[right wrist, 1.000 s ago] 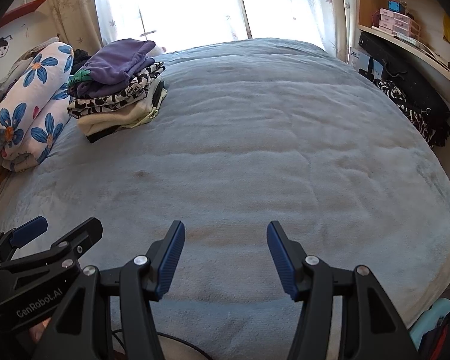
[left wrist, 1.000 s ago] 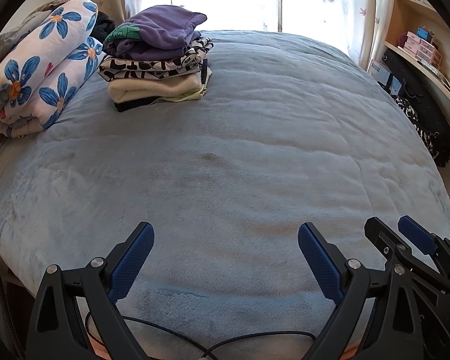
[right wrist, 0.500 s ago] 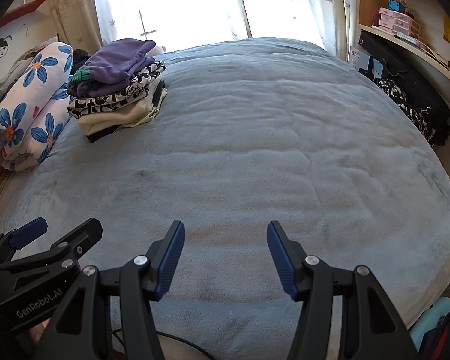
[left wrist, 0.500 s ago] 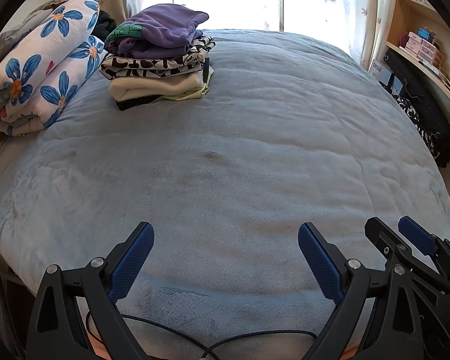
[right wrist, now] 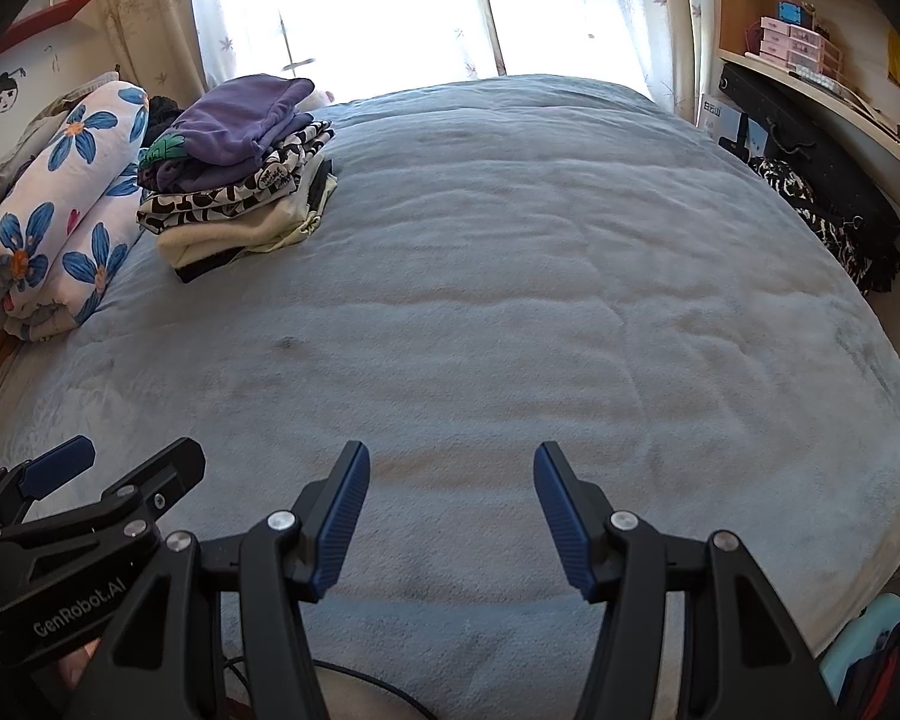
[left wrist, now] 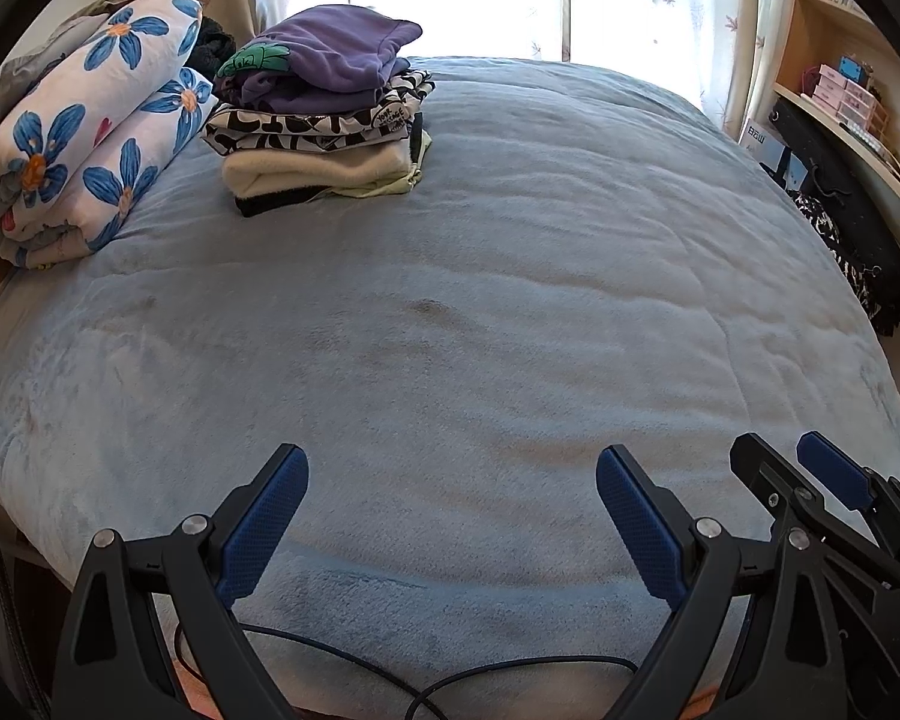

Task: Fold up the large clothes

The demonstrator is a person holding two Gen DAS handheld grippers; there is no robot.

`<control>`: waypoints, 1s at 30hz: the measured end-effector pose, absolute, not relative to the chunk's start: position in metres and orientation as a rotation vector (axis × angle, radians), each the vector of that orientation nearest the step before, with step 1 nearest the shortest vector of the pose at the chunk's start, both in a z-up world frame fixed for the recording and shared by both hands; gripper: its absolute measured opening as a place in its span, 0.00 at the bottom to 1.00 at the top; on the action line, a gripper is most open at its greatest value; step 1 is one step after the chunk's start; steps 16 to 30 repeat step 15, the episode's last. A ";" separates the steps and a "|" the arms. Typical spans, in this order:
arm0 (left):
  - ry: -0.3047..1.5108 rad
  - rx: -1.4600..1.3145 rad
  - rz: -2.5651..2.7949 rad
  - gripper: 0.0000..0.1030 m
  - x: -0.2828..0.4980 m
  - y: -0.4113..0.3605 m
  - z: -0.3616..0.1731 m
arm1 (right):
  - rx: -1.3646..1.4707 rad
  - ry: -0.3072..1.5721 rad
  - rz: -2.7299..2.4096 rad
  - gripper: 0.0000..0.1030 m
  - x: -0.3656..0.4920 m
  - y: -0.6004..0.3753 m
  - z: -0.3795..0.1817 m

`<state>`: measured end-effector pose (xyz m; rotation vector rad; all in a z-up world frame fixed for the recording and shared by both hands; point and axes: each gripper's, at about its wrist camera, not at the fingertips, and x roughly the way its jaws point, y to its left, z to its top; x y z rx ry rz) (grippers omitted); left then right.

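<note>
Both claws, left claw [left wrist: 450, 516] and right claw [right wrist: 450, 516], stand open and empty above the bed [left wrist: 510, 330]. Folded clothes stack [left wrist: 324, 120] lies at 11 o'clock. Judged step: between garments; next requires fetching an unfolded item.

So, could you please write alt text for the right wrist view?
The open, empty right gripper hovers over a bare blue blanket on a bed. A stack of folded clothes sits far left beside a rolled floral quilt; the left gripper shows lower left.

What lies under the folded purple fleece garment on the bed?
Under the purple fleece garment sit a black-and-white patterned garment, a cream fleece garment and a black layer. Anything folded inside the stack is hidden.
</note>
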<state>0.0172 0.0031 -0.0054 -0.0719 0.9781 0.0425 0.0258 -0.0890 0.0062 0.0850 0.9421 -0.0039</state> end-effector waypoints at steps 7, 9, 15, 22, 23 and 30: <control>0.980 -0.078 0.045 0.93 0.014 0.007 -0.006 | 0.081 0.943 0.000 0.56 0.026 -0.084 0.005; 0.981 -0.079 0.045 0.93 0.014 0.008 -0.006 | 0.081 0.943 -0.002 0.56 0.025 -0.084 0.005; 0.981 -0.087 0.046 0.93 0.011 0.013 -0.006 | 0.080 0.941 -0.004 0.56 0.025 -0.082 0.005; 0.981 -0.087 0.046 0.93 0.011 0.013 -0.006 | 0.080 0.941 -0.004 0.56 0.025 -0.082 0.005; 0.981 -0.087 0.046 0.93 0.011 0.013 -0.006 | 0.080 0.941 -0.004 0.56 0.025 -0.082 0.005; 0.981 -0.087 0.046 0.93 0.011 0.013 -0.006 | 0.080 0.941 -0.004 0.56 0.025 -0.082 0.005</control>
